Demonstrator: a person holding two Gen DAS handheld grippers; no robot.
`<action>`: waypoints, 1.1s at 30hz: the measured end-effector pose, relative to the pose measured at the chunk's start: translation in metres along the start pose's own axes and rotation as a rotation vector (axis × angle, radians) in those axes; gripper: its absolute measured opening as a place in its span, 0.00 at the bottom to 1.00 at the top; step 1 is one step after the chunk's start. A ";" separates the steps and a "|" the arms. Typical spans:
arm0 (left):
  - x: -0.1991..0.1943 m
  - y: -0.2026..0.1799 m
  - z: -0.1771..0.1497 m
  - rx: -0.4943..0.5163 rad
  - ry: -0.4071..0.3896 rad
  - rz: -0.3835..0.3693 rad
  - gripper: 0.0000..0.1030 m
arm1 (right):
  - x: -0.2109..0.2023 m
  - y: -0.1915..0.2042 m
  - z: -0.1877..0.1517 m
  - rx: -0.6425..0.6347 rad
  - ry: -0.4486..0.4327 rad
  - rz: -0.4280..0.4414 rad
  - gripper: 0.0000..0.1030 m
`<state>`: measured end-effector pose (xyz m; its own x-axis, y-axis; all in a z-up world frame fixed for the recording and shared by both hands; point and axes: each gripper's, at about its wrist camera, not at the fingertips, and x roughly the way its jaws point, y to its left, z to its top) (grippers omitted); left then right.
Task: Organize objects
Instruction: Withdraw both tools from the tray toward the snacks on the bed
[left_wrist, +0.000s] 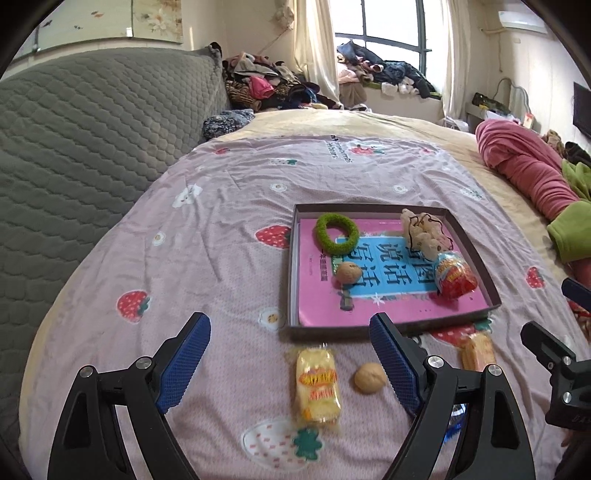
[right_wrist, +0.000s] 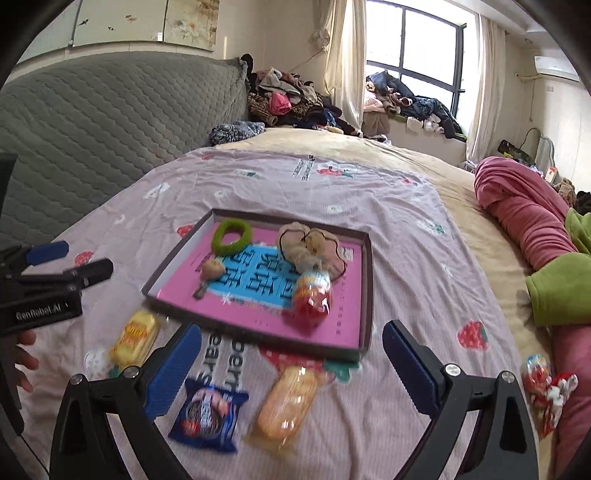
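While both jaws stand wide apart and hold nothing, the left gripper (left_wrist: 290, 356) hovers over a yellow snack packet (left_wrist: 317, 387) and a walnut (left_wrist: 370, 377) on the bed sheet (left_wrist: 221, 206). Its right finger hides part of another packet (left_wrist: 478, 350). Equally agape, the right gripper (right_wrist: 291, 363) sits above a blue biscuit packet (right_wrist: 208, 415) and a motion-blurred orange packet (right_wrist: 286, 400). Beyond, the shallow box (right_wrist: 367, 291) holds a pink book (right_wrist: 345, 301), green hair tie (right_wrist: 232, 236), beige scrunchie (right_wrist: 314, 245), a second walnut (right_wrist: 213, 268) and red sweet bag (right_wrist: 310, 297).
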<state>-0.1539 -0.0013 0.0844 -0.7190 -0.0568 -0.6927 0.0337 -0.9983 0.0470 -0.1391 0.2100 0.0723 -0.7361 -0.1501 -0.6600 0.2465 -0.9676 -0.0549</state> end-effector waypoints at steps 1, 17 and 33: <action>-0.005 0.001 -0.004 0.000 0.002 -0.003 0.86 | -0.005 0.002 -0.001 -0.004 0.000 -0.003 0.97; -0.070 0.004 -0.032 0.031 -0.033 -0.015 0.86 | -0.091 0.028 0.004 -0.026 -0.075 -0.028 0.97; -0.116 0.021 -0.051 0.021 -0.068 -0.036 0.86 | -0.130 0.068 -0.014 -0.037 -0.090 -0.019 0.97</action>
<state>-0.0346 -0.0167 0.1287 -0.7648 -0.0191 -0.6439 -0.0074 -0.9992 0.0383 -0.0179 0.1664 0.1437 -0.7940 -0.1513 -0.5887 0.2543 -0.9624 -0.0957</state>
